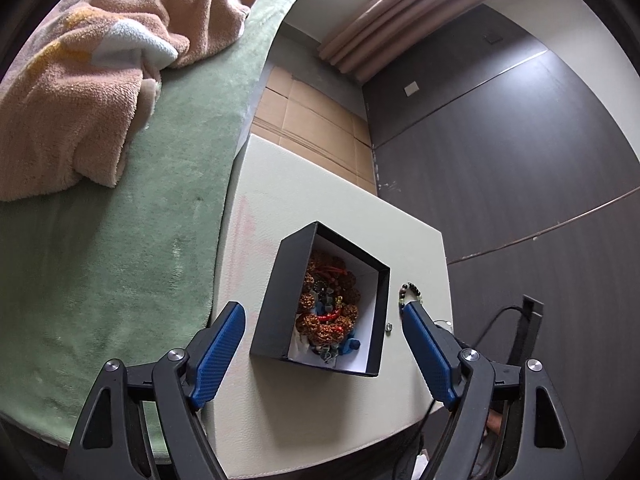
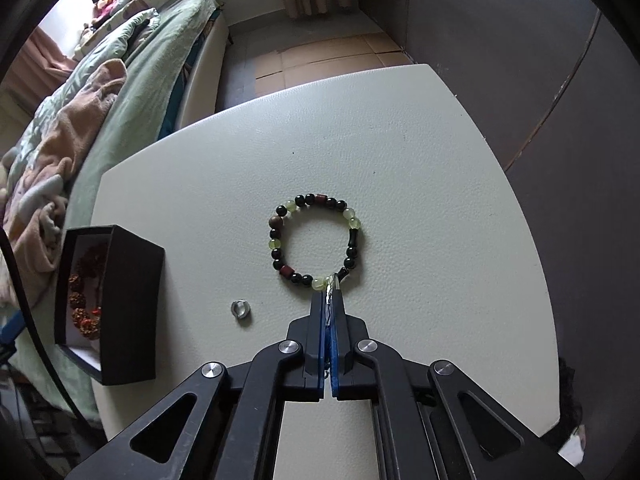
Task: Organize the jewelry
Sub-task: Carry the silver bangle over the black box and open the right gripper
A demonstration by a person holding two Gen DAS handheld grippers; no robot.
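Observation:
A bracelet of black, green and dark red beads lies flat on the pale table. My right gripper is shut on its near edge, pinching the cord between two beads. A small silver ring lies to the left of it. Further left stands an open black box with brown, red and blue bead jewelry inside. In the left wrist view my left gripper hangs open above the table, its blue fingers either side of the box and not touching it. The bracelet and ring show beside its right finger.
A bed with a green cover and a peach blanket runs along the table's left side. Flattened cardboard lies on the floor beyond the table. Dark wall panels stand to the right, with a curtain further back.

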